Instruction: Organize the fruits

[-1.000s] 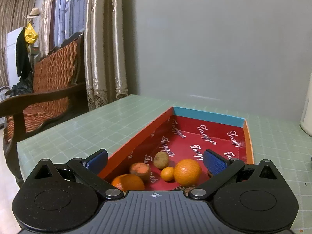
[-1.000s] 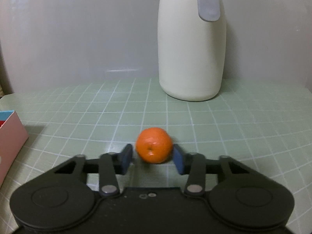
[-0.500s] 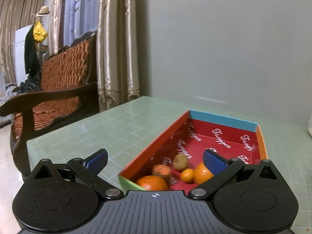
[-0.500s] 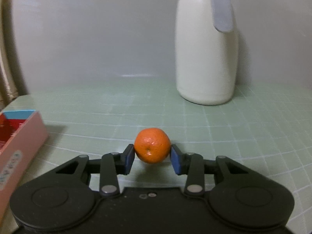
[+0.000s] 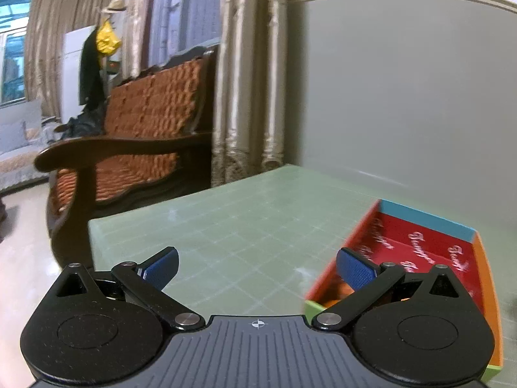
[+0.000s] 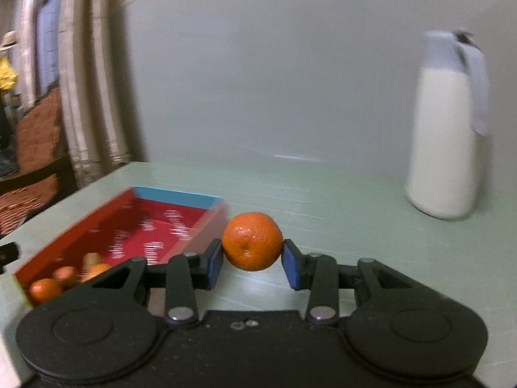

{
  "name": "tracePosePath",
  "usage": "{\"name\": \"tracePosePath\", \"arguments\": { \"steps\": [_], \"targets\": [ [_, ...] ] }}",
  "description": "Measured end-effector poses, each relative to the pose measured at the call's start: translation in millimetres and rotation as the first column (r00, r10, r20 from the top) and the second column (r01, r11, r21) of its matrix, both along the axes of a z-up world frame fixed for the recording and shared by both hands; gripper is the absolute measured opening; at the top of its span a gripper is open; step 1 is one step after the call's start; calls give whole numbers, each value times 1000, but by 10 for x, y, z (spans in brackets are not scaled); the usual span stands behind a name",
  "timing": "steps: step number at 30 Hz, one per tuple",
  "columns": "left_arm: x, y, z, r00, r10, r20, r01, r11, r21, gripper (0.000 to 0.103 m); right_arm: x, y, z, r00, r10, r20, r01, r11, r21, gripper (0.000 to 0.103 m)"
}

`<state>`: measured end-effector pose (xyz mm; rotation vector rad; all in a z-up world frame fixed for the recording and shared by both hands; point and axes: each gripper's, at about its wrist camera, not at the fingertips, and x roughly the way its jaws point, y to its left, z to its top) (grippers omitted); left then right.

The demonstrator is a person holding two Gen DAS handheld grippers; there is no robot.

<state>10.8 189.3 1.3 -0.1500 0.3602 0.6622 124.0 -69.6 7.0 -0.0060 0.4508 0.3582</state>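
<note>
In the right wrist view an orange mandarin (image 6: pixel 252 242) hangs above the green table, pinched between the blue pads of my right gripper (image 6: pixel 252 262), which is shut on it. Just left of it lies the red cardboard box (image 6: pixel 97 220) with a blue far wall; several orange and brown fruits (image 6: pixel 64 279) sit at its near end. In the left wrist view my left gripper (image 5: pixel 257 266) stands wide open over bare table, nothing between its fingers. The same red box (image 5: pixel 465 232) shows at the right, partly hidden behind the right finger.
A tall cream thermos jug (image 6: pixel 446 142) stands at the back right of the table. A grey wall runs behind. Left of the table are curtains (image 5: pixel 248 74) and a wooden bench with orange cushions (image 5: pixel 142 129). The table's left edge (image 5: pixel 93 226) lies near the left gripper.
The right gripper lifted the mandarin off the table and swung left, bringing the red box into view. The left gripper swung left, so the box slid to its right and the fruits went out of sight.
</note>
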Motion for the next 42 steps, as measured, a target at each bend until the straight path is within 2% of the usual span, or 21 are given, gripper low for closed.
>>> {"name": "tracePosePath", "arguments": {
  "steps": [10, 17, 22, 23, 25, 27, 28, 31, 35, 39, 42],
  "targets": [
    [-198, 406, -20, 996, 86, 9, -85, 996, -40, 103, -311, 740, 33, 980, 197, 3, -196, 978, -75, 38],
    [-259, 528, -31, 995, 97, 16, -96, 993, -63, 103, -434, 934, -7, 975, 219, -26, -221, 967, -123, 38],
    [-251, 543, -43, 996, 84, 18, -83, 994, -72, 103, -488, 989, -86, 979, 194, -66, -202, 966, -161, 39],
    [-246, 521, -41, 997, 80, 18, -79, 994, -71, 103, -486, 990, -99, 980, 187, -73, -197, 967, -163, 41],
    [-233, 500, -42, 997, 71, 16, -70, 995, -69, 103, -507, 985, -94, 979, 188, -74, -198, 968, -156, 52],
    [-233, 478, -41, 998, 60, 15, -59, 996, -61, 103, -554, 993, -60, 981, 187, -54, -193, 970, -147, 80],
    [-229, 465, -41, 998, 55, 16, -55, 997, -56, 103, -596, 999, -32, 983, 178, -32, -181, 972, -152, 85],
    [-227, 416, -31, 999, 35, 20, -34, 998, -48, 103, -694, 974, 57, 987, 160, 19, -155, 975, -162, 84],
    [-215, 327, -19, 1000, -12, 18, 12, 1000, -28, 103, -743, 837, 156, 993, 122, 4, -120, 985, -127, 84],
    [-187, 196, 11, 994, -104, -12, 104, 994, -9, 103, -836, 620, 243, 998, 55, -23, -57, 996, -68, 88],
    [-229, 103, 102, 988, -155, -20, 155, 988, -14, 103, -946, 480, 307, 1000, 13, -15, -14, 998, -61, 90]
  ]
}}
